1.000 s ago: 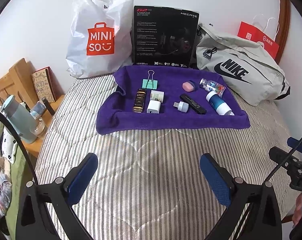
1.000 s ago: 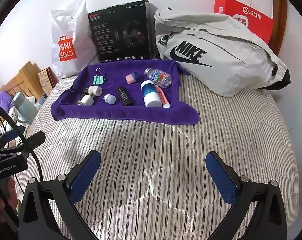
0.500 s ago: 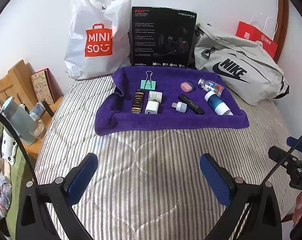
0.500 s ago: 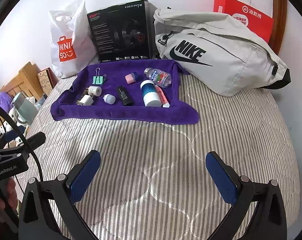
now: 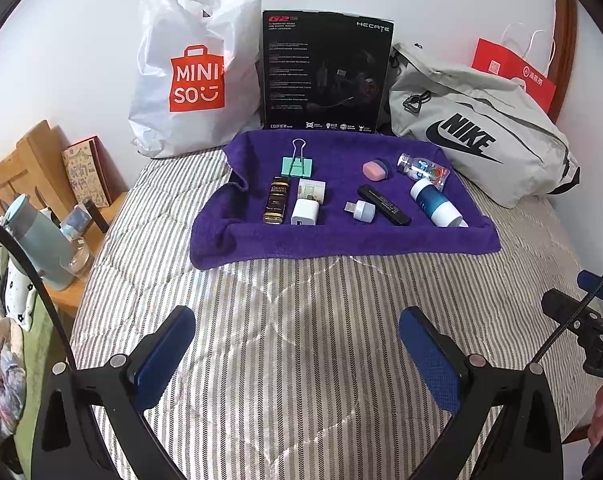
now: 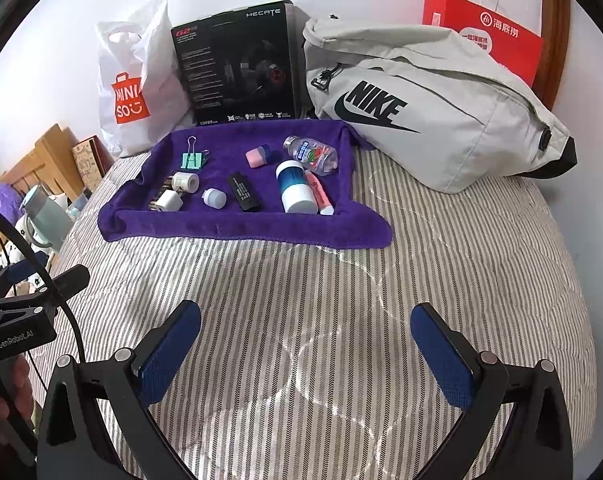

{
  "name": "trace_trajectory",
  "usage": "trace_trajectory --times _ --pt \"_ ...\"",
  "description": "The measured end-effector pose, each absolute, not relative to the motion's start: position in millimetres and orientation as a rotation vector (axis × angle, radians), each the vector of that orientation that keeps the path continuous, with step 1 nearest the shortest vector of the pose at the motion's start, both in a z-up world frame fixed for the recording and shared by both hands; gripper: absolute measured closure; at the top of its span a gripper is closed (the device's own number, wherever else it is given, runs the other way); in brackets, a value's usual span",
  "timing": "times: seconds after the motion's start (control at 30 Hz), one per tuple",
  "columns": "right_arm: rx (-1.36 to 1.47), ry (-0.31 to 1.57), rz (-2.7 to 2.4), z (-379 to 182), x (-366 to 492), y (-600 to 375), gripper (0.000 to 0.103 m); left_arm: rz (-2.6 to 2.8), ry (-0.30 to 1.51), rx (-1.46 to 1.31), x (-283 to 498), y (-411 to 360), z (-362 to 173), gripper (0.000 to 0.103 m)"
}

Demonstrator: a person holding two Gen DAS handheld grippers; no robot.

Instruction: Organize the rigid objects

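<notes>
**Small items on a purple towel, both grippers released over the bed**

A striped quilted bedspread covers the bed, with a white wall behind and a wooden nightstand at the left edge holding a teal bottle. A purple towel lies at the far side of the bed. On it sit a mint binder clip, a small dark bottle, a white charger, a pink eraser, a black stick and a blue-and-white cylinder.

Behind the towel, against the wall, stand a white Miniso bag, a black headset box, a grey Nike bag and a red paper bag.

The left gripper and right gripper hover above bare bedspread, jaws spread wide and empty, well short of the towel.
</notes>
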State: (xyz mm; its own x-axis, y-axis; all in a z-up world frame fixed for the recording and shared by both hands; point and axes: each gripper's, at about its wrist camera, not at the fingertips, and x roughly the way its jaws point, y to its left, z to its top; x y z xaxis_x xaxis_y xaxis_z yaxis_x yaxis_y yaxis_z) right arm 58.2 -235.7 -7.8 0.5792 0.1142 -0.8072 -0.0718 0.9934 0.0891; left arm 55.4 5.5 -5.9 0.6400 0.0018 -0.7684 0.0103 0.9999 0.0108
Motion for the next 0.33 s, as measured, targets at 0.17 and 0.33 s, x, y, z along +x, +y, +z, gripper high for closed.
trace_trajectory --times 0.17,0.33 --pt "0.053 0.949 0.109 -7.9 59.0 -235.7 0.000 -0.016 0.877 0.008 56.1 5.8 -4.6 0.000" --pt "0.047 0.950 0.114 -7.8 59.1 -233.6 0.000 -0.028 0.864 0.017 57.0 3.7 -3.0 0.000"
